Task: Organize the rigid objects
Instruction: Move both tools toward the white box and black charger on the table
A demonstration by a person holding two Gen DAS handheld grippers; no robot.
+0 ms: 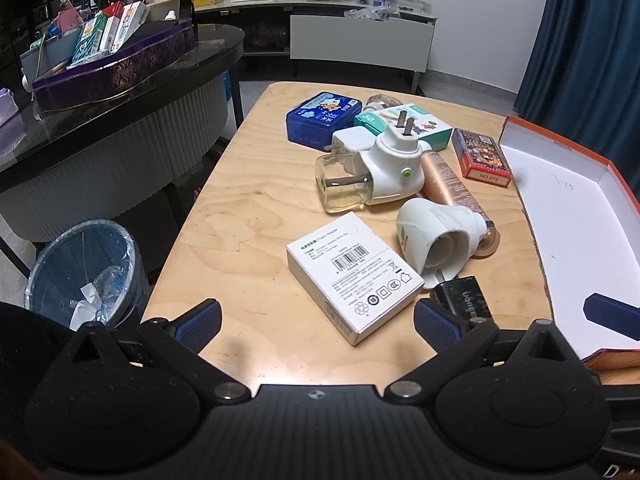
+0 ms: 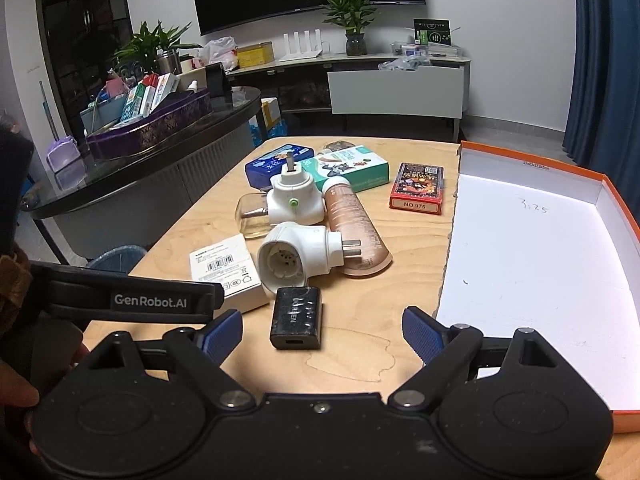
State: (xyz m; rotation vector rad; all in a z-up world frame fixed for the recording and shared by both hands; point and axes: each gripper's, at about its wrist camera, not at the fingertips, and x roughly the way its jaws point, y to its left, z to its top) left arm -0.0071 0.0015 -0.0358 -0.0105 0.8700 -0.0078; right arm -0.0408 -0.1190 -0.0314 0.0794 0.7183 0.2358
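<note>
On the wooden table [image 1: 248, 216] lies a heap of objects: a white adapter box [image 1: 354, 276] [image 2: 228, 270], a black charger [image 2: 297, 317] [image 1: 464, 300], a white plug-in heater [image 1: 436, 236] [image 2: 298, 258], a second heater with a glass bottle [image 1: 372, 168] [image 2: 280, 204], a brown tube [image 2: 356, 228], a red card box [image 2: 418, 194], a green carton [image 2: 352, 168] and a blue tin [image 1: 322, 120]. An open orange-rimmed white box [image 2: 532, 264] [image 1: 576, 216] lies at the right. My left gripper [image 1: 318, 322] is open before the adapter box. My right gripper [image 2: 322, 334] is open around the charger.
A lined bin [image 1: 86, 276] stands on the floor left of the table. A dark glass counter [image 1: 120, 92] with a purple tray of cartons [image 1: 116, 64] is beyond it. The left gripper's arm [image 2: 132, 300] crosses the right wrist view at the lower left.
</note>
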